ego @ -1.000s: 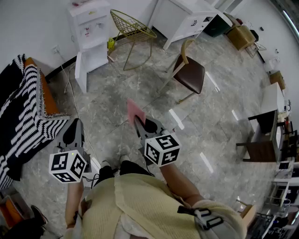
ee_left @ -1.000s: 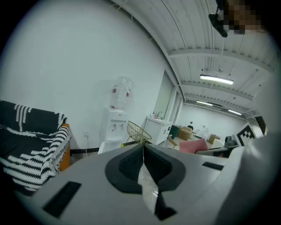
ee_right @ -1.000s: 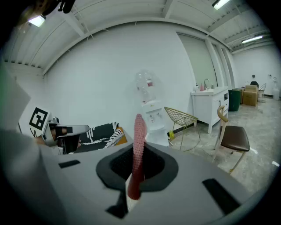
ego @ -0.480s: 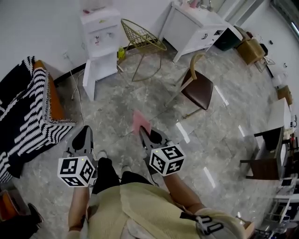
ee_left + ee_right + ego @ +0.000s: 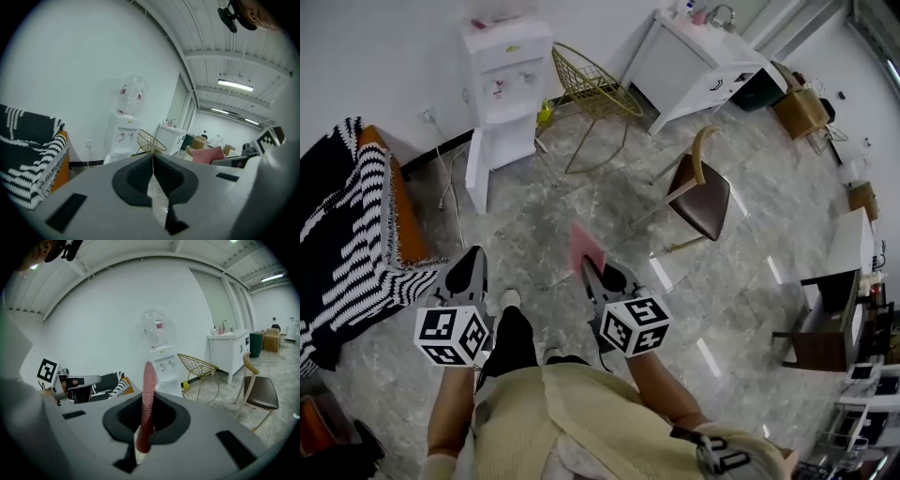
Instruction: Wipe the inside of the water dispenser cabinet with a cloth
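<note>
The left gripper (image 5: 472, 255), at 8 o'clock in the head view, has its jaws pressed together with nothing between them. The water dispenser (image 5: 506, 70) stands at 11 o'clock against the wall, with a bottle (image 5: 131, 96) on top. Its lower cabinet door (image 5: 476, 167) is swung open, but the inside cannot be seen. The right gripper (image 5: 590, 267) clamps the pink cloth (image 5: 584, 246). The cloth stands edge-on in the jaws, its long axis pointing toward 12 o'clock, well apart from the dispenser.

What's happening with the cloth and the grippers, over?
Right gripper shut on pink cloth. Left gripper shut, empty. Water dispenser ahead by the wall, not reached yet. Gold wire chair beside it, not blocking.
</note>
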